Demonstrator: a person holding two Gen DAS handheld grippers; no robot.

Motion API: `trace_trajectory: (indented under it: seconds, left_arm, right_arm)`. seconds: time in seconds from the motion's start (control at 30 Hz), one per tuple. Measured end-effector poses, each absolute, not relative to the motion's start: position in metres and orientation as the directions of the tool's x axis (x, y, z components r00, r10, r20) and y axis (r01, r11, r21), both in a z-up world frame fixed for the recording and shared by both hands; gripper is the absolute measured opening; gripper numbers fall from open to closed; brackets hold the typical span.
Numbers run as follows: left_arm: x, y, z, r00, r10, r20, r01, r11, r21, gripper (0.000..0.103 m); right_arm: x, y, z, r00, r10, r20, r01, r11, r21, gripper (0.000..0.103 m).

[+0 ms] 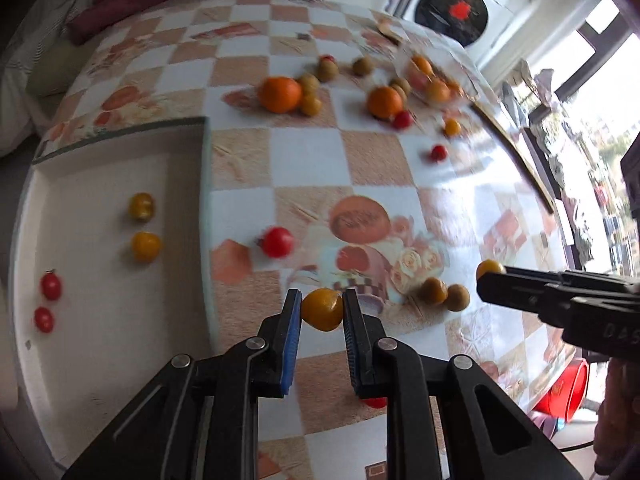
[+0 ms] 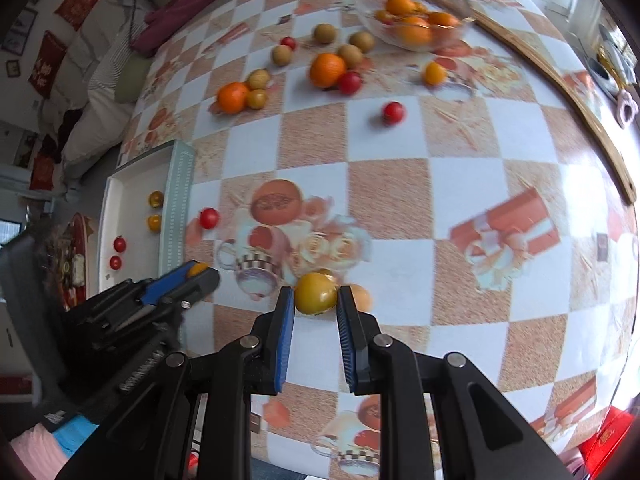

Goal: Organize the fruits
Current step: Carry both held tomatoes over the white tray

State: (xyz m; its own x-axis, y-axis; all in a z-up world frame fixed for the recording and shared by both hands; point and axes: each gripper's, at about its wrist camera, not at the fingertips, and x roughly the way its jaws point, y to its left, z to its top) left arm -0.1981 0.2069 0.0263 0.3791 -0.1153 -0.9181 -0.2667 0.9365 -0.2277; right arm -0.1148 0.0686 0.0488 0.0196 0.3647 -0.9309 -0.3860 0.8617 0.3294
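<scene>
I hold one yellow tomato (image 1: 322, 309) clamped in my left gripper (image 1: 322, 312) and another tomato (image 2: 315, 293) pinched in my right gripper (image 2: 316, 300), both just above the checked tablecloth (image 1: 372, 160). I judge the pick-up done; next comes carrying them to the white tray (image 1: 100, 352), beside the yellow pair there. No writing reads clearly.

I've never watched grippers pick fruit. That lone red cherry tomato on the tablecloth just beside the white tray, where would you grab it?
Probably across the middle of the red cherry tomato, coming down from above. It is small and round, so pads either side of its widest part hold best. It lies apart from other fruit, with the white tray wall on one side.
</scene>
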Motion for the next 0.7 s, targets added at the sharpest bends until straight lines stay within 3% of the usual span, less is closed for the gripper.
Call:
trace_trajectory:
  seconds: [0.33, 0.7]
  left_arm:
    - [-0.240, 0.278, 0.045, 0.407, 0.013, -0.913, -0.430, 0.885, -0.179, 0.022]
    - [-0.298, 0.333, 0.014, 0.304, 0.132, -0.943, -0.584, 0.808, -0.075, 0.022]
  right_arm:
    - [-0.123, 0.145, 0.058, -0.030, 0.403, -0.915, -0.529, 0.770, 0.357, 0.023]
    - [-0.150, 0.257, 0.046, -0.137, 0.409, -0.902, -0.667, 0.635, 0.389, 0.023]
